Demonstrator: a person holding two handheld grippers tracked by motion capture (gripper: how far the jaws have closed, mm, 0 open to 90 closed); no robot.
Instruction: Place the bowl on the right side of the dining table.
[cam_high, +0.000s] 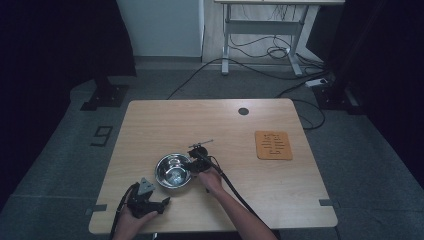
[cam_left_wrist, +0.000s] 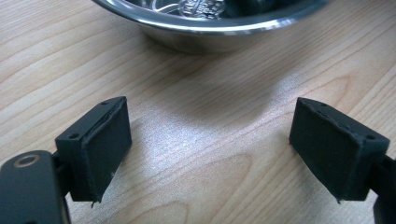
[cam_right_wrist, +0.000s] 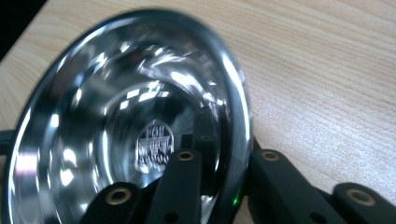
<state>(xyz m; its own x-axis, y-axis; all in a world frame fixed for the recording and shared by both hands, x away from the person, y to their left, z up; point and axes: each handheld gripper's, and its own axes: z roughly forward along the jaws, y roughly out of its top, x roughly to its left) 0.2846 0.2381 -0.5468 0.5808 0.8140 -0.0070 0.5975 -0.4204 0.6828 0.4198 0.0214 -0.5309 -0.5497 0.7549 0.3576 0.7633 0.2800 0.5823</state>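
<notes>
A shiny steel bowl (cam_high: 172, 171) stands on the wooden table (cam_high: 215, 125) near the front. My right gripper (cam_high: 192, 164) is at the bowl's right rim, shut on it; in the right gripper view one jaw sits inside the bowl (cam_right_wrist: 116, 116) and the other outside, with the rim between them. My left gripper (cam_high: 162, 204) rests low near the front edge, left of and in front of the bowl, its black pads (cam_left_wrist: 100, 147) wide apart over bare wood. The bowl's wall (cam_left_wrist: 210, 32) lies just beyond them.
An orange slotted mat (cam_high: 273, 145) lies at the right of the table. A round dark cable hole (cam_high: 243, 111) sits near the far edge. Beyond the table are a white desk frame (cam_high: 260, 30), floor cables and black stand bases.
</notes>
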